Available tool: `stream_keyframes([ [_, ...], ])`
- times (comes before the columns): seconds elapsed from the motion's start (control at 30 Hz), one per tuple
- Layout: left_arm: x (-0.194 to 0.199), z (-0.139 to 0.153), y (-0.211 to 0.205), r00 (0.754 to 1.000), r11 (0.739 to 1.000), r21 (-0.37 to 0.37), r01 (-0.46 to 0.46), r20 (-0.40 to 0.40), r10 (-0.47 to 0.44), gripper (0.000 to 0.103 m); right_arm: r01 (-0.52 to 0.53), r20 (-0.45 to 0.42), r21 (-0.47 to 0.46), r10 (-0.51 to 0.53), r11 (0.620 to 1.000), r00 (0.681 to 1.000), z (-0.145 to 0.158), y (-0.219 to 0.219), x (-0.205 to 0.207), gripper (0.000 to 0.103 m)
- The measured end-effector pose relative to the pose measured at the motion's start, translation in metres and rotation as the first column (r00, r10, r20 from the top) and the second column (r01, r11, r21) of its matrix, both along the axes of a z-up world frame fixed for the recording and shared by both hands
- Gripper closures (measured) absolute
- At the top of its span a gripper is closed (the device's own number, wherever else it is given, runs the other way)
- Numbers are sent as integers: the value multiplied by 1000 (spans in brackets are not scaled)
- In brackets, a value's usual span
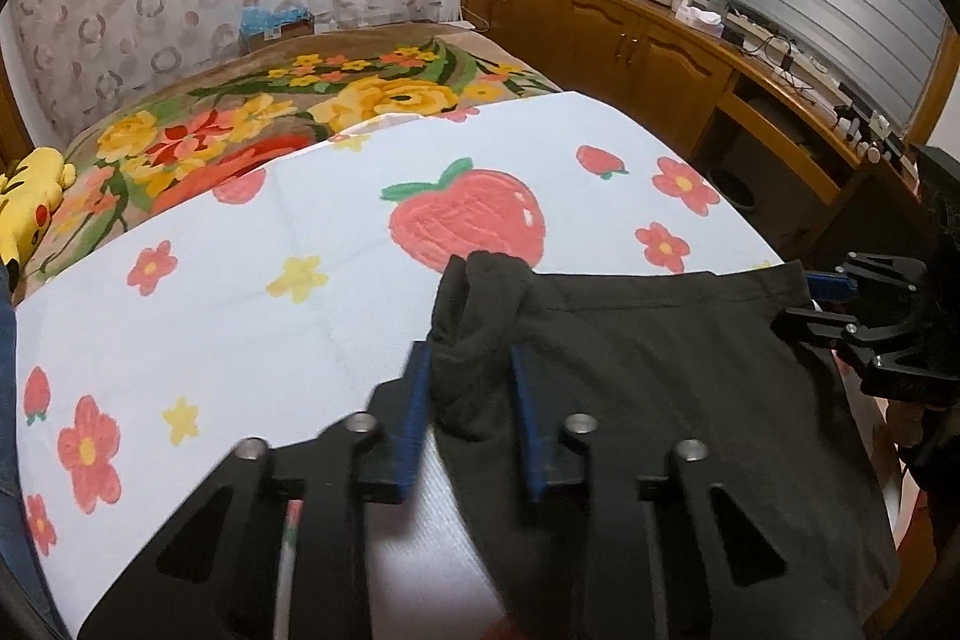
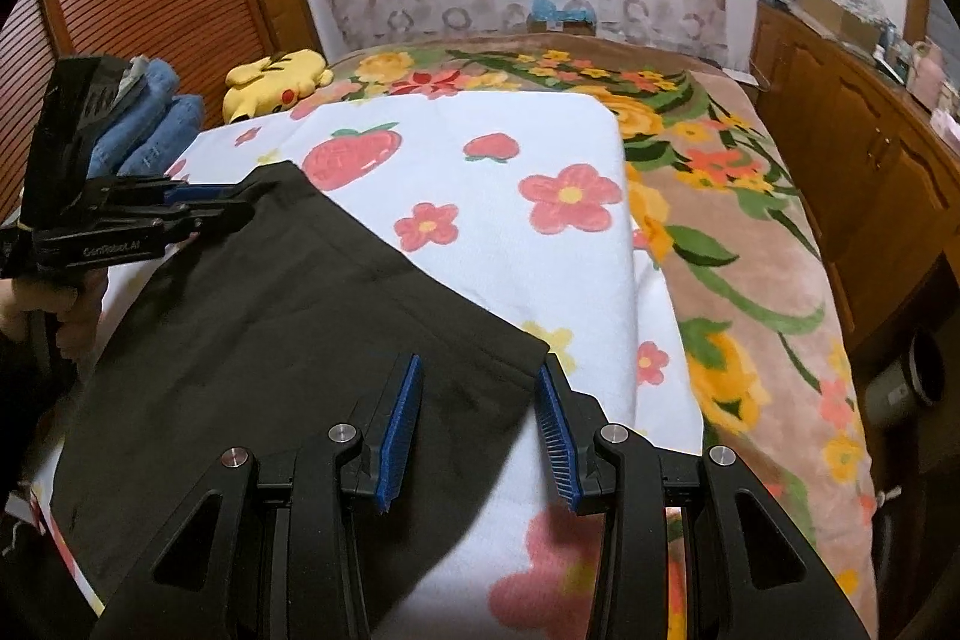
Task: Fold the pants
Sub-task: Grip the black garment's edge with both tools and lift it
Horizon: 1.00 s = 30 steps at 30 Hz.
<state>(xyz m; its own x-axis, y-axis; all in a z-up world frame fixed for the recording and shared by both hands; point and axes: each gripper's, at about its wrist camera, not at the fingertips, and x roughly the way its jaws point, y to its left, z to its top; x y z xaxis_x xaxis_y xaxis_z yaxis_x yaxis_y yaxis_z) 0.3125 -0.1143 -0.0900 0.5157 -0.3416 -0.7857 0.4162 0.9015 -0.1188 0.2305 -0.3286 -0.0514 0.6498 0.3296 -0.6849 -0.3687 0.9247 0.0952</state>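
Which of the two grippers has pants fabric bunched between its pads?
The left gripper: black pants bunch between its pads, while the right gripper straddles a flat corner.

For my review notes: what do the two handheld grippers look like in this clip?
Both match. The left gripper and right gripper have matte black angular frames with triangular cutouts, round silver pivot pins and ribbed blue finger pads. Small pale lettering runs along the left one's side in the right wrist view. No cables or sleeves are clearly visible.

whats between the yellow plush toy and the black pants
In the right wrist view, only strawberry-print blanket lies between the plush toy and the black pants.
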Motion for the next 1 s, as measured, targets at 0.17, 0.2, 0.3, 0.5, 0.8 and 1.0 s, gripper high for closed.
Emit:
stream_keyframes([
  [0.17, -5, 2, 4, 1000, 999, -29, 12, 4, -12, 95, -50, -3, -25, 50, 998, 999, 3, 10, 2, 94],
  [0.2, -7, 5, 7, 1000, 999, -36, 12, 11, -12, 95, -51, -1, -36, 51, 998, 999, 4, 11, 2, 95],
  [0.3, -15, 18, 15, 999, 999, -49, 4, 43, -2, 96, -73, 26, -47, 74, 996, 997, 15, 17, -1, 96],
  [0.5, -29, 45, 42, 994, 997, -72, -24, 107, 31, 96, -115, 91, -68, 121, 991, 989, 39, 35, -5, 96],
  [0.8, -33, 74, 95, 972, 988, -95, -125, 188, 141, 96, -200, 160, -99, 214, 975, 964, 62, 76, 6, 96],
  [1.0, -17, 61, 119, 960, 979, -52, -199, 189, 205, 96, -237, 162, -120, 254, 964, 953, 53, 100, 34, 96],
])
